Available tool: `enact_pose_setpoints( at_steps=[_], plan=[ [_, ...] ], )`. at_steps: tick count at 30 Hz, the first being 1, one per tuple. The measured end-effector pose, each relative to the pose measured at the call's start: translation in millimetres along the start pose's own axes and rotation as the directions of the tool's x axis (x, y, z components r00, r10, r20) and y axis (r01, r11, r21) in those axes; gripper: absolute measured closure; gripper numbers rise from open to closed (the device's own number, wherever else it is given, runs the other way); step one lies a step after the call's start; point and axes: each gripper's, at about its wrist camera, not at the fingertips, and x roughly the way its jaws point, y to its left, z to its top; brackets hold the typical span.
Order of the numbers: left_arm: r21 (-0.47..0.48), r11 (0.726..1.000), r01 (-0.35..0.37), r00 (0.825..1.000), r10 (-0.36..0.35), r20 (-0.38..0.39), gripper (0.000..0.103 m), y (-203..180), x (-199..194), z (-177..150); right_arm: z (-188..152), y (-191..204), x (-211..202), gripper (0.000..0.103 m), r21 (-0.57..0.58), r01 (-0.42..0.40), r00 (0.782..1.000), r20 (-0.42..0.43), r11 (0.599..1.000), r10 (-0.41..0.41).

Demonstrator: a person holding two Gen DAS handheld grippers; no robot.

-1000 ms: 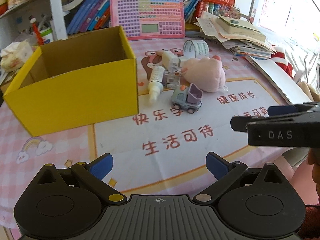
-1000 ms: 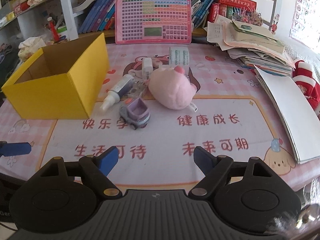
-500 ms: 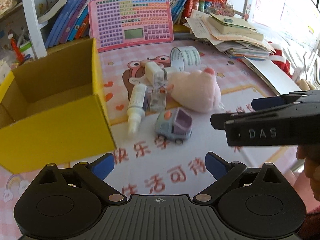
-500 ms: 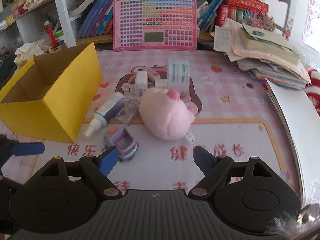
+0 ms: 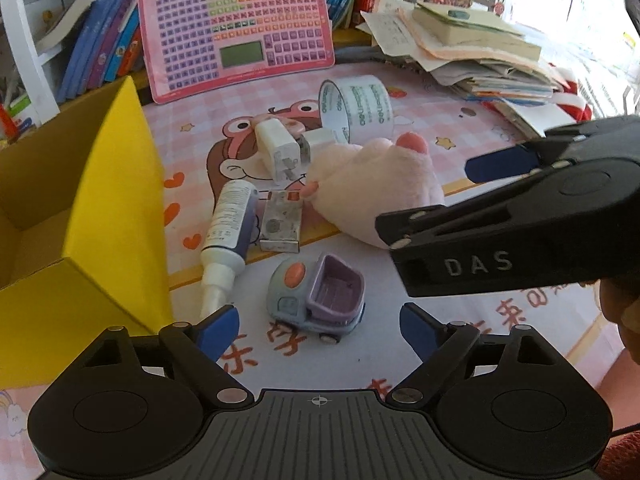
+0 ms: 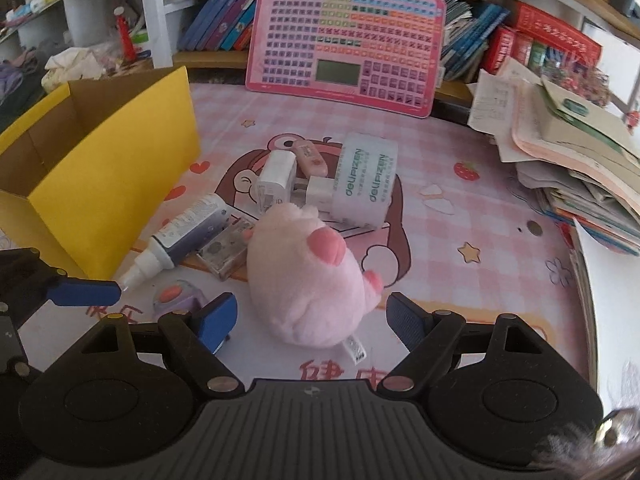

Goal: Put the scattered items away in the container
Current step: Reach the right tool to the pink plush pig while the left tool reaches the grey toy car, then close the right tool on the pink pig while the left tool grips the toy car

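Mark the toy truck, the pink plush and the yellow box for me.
toy truck (image 5: 316, 296): left wrist view, on its purple bed.
pink plush (image 6: 304, 280): right wrist view, on its body.
yellow box (image 5: 120, 200): left wrist view, on its right outer wall.

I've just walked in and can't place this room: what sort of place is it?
Most likely a child's study corner at home: a cartoon mat with Chinese characters, a pink learning keyboard propped against shelves of books, and small toys such as a pink plush.
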Motion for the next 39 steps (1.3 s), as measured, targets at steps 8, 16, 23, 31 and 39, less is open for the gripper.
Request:
enact_pose_setpoints(
  at_steps=[8,16,23,31,39],
  plan=[
    [-0.048,0.998,-0.027,1.0,0.027,-0.003,0.018,-5.0,20.4,15.4,12.2,-1.3,21.4,0.021,-0.051,-0.049,0.999,-0.023,0.997,0.048],
    [-0.073,0.996,-0.043,0.998,0.04,-0.048,0.027,-1.8,33.9,18.0,14.9,-6.4,30.5,0.022,-0.096,-0.066,0.997,-0.047,0.993,0.062],
    [-0.079,0.995,-0.062,0.997,0.058,-0.053,0.04,-1.5,37.5,16.0,11.1,-16.7,32.7,0.043,-0.074,-0.09,0.995,-0.042,0.993,0.087],
    [-0.057,0.998,-0.036,0.999,0.034,-0.036,0.04,-7.4,26.4,17.6,-0.1,-30.7,17.9,0.047,0.02,-0.104,0.994,-0.03,0.994,0.105],
    [-0.047,0.999,-0.021,0.999,0.02,-0.029,0.04,-6.1,7.3,8.7,-18.1,-32.4,0.9,0.047,0.101,-0.117,0.993,-0.017,0.988,0.12]
  ],
)
